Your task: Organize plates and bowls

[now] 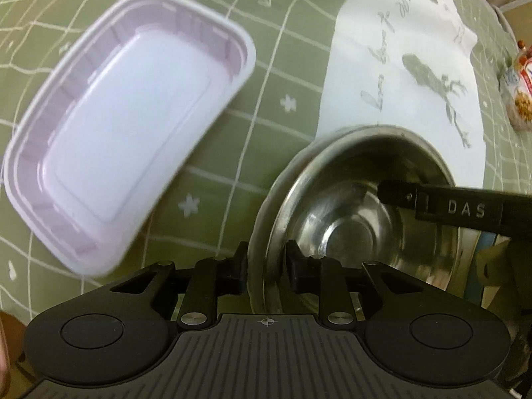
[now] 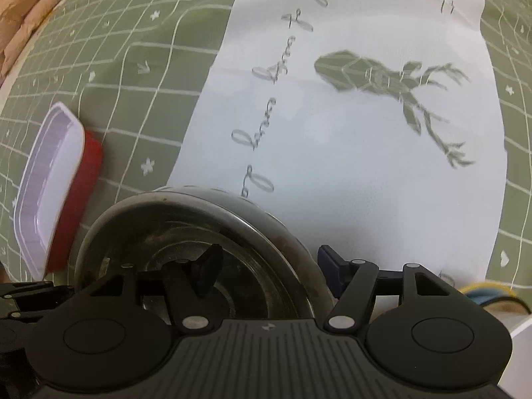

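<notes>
A steel bowl point(image 1: 349, 232) stands on the green checked tablecloth, half on a white runner. My left gripper point(image 1: 267, 266) straddles the bowl's left rim, one finger outside and one inside, with thin gaps at the pads; it looks open. My right gripper point(image 2: 269, 272) is open across the bowl's point(image 2: 186, 232) opposite rim, with its left finger down inside and its right finger outside. One right finger point(image 1: 432, 206) reaches into the bowl in the left wrist view. A white rectangular container point(image 1: 129, 126) lies to the left, sitting in a red one point(image 2: 83, 193).
The white runner point(image 2: 365, 173) with a deer print spreads beyond the bowl. A snack packet point(image 1: 518, 96) sits near the table's right edge. Brown cardboard point(image 2: 26, 10) lies past the table's far left edge. A yellow and blue object point(image 2: 492, 296) shows at lower right.
</notes>
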### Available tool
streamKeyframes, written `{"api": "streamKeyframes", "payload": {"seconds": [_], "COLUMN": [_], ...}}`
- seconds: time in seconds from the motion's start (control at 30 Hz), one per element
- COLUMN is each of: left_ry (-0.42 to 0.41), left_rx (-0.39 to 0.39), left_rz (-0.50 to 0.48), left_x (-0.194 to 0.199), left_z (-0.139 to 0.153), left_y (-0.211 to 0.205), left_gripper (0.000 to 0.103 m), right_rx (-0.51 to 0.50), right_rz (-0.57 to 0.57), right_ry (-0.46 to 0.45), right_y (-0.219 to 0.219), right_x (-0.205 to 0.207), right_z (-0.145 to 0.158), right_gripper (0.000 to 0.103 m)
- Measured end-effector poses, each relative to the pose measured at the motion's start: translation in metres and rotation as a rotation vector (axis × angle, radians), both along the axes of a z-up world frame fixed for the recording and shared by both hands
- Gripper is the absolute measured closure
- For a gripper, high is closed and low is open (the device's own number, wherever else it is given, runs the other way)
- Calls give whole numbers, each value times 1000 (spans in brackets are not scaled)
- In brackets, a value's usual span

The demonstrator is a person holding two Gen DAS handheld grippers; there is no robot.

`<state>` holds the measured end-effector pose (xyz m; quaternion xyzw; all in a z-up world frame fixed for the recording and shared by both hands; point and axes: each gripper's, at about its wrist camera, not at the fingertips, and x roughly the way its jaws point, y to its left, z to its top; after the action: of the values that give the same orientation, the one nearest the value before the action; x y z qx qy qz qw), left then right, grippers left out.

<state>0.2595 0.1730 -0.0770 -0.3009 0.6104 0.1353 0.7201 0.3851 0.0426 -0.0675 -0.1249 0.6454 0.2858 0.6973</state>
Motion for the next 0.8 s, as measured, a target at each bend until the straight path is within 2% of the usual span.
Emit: {"api": "streamKeyframes", "payload": {"seconds": [0.2,0.57,0.77,0.8], "left_ry": [-24,-28,-33,-40], "left_rx": [54,86,175,194], "left_rz": [-28,-49,-59,-57], "left_x": [18,19,20,21], "left_z": [6,9,27,33], "left_y": [3,0,-7,-9], "left_gripper": [76,75,75,78], "right_rx": [15,28,46,55], "right_rz": [3,-46,-84,-89], "right_ry": [-49,-37,-71,-83], "right_y": [7,-4,-18,-21], "right_x": [6,9,3,2], "right_z": [7,-3,7,11], "right_gripper": [40,40,40,40]}}
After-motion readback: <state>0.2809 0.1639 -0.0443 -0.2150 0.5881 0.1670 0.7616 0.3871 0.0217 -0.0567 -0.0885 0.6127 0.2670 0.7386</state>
